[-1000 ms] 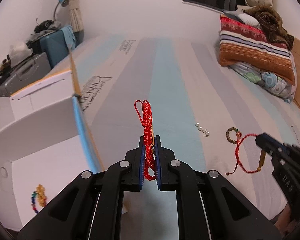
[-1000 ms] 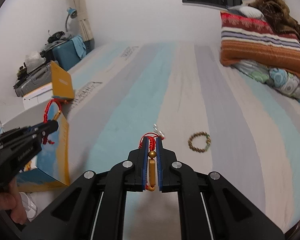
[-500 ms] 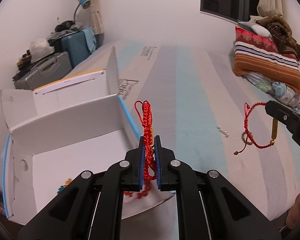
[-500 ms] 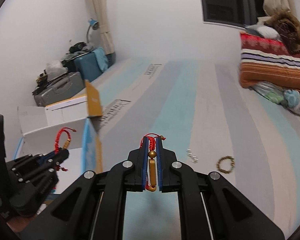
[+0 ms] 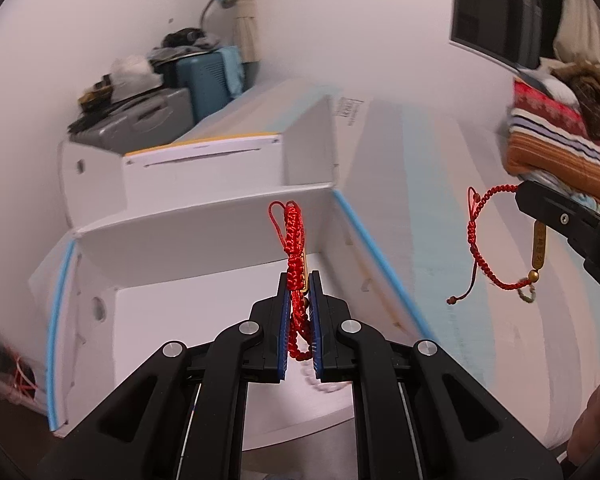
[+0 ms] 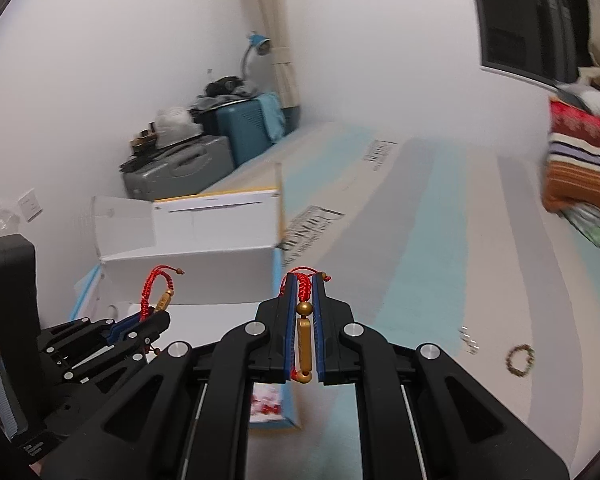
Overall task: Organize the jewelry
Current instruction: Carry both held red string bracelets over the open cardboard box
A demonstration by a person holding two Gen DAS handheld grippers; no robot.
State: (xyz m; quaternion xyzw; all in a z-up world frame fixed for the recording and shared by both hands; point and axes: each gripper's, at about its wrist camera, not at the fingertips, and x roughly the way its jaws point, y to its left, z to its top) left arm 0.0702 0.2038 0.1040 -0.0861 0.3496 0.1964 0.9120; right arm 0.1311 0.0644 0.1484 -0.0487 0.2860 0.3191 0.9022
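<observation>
My left gripper point(image 5: 299, 280) is shut on a red braided bracelet point(image 5: 293, 236) and holds it above the open white box point(image 5: 204, 216). It also shows in the right wrist view point(image 6: 156, 312). My right gripper point(image 6: 304, 280) is shut on a second red bracelet with a gold tube bead point(image 6: 304, 336), to the right of the box and above the bed. That bracelet hangs from the right gripper in the left wrist view point(image 5: 484, 248). A brown bead bracelet point(image 6: 520, 360) and small pearls point(image 6: 470, 340) lie on the striped bed cover.
The white box's lid point(image 5: 228, 160) stands open behind it; red beads point(image 6: 266, 402) lie inside. Suitcases point(image 6: 204, 152) stand by the wall at the back left. Folded blankets and pillows point(image 5: 560, 140) are stacked at the bed's far right.
Both grippers have swung left with their bracelets. My left gripper is now over the box's inside, and my right gripper has come nearer the box's right wall.
</observation>
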